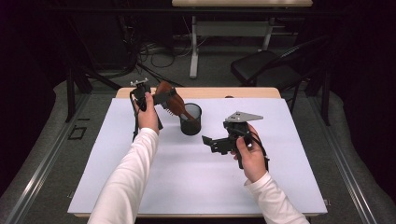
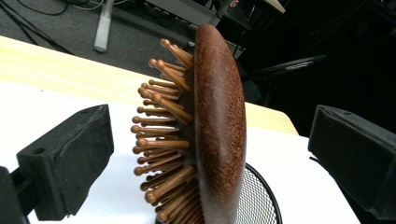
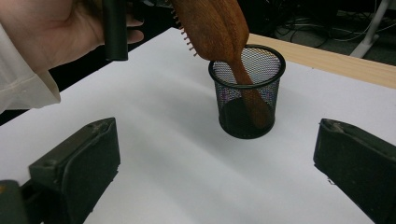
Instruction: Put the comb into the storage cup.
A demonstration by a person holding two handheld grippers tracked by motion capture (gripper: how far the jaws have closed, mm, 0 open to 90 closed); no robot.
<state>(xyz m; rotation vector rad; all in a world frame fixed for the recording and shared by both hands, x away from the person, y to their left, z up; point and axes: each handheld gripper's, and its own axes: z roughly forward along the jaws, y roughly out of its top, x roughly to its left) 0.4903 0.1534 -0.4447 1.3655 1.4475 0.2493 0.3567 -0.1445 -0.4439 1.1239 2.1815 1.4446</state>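
White table [image 1: 140,186]: hairbrush [image 1: 170,100] handle-down in mesh cup [image 1: 191,119], its tip hidden; my left gripper [image 1: 156,99] and right gripper [image 1: 210,141] gape, jaws empty.

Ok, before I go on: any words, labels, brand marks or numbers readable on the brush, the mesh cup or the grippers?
None to read in these views.
Wooden hairbrush: plain brown back and pins, no brand mark in sight.
Black mesh cup: bare mesh and rim, no label.
Left gripper and right gripper: black jaws and the right one's grey plate carry no legible marking.
White table cover: blank.
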